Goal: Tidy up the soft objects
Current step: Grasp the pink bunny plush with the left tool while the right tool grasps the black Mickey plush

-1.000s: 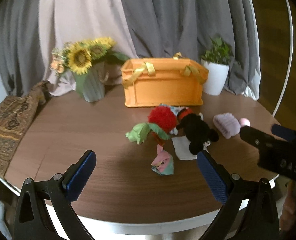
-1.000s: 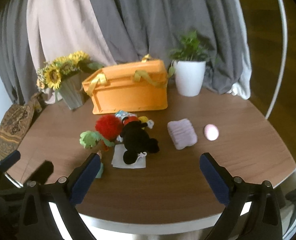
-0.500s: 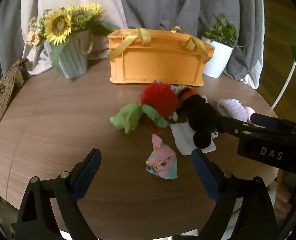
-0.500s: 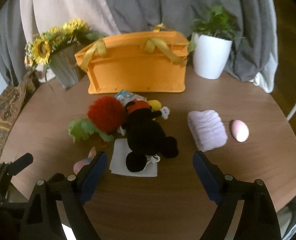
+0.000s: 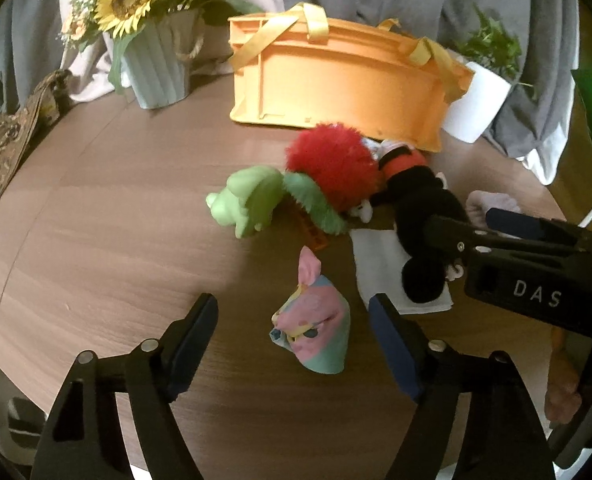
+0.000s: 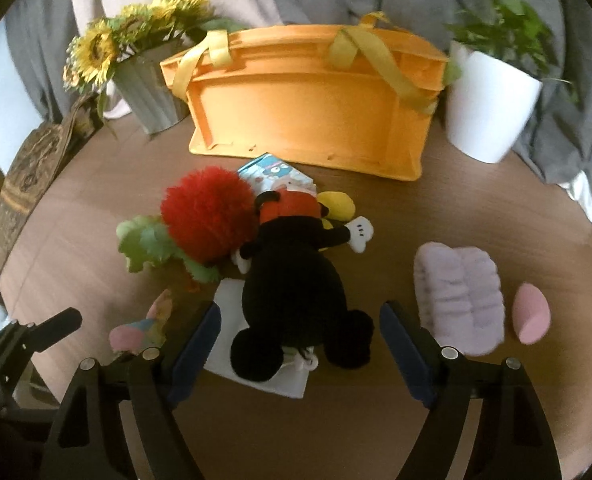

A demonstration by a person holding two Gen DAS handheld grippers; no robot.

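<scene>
Lengthwise, black plush mouse, head nearest camera

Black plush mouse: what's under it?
The black plush mouse lies head-down on a white cloth that shows on both sides of its ears. A printed card sticks out behind its red shorts. How far either one reaches beneath the body is covered.

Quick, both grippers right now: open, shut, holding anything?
Left gripper: jaws closing, not yet gripping; the pastel pouch lies between them.
Right gripper: jaws closing, not yet gripping; the black plush mouse lies between them.
</scene>
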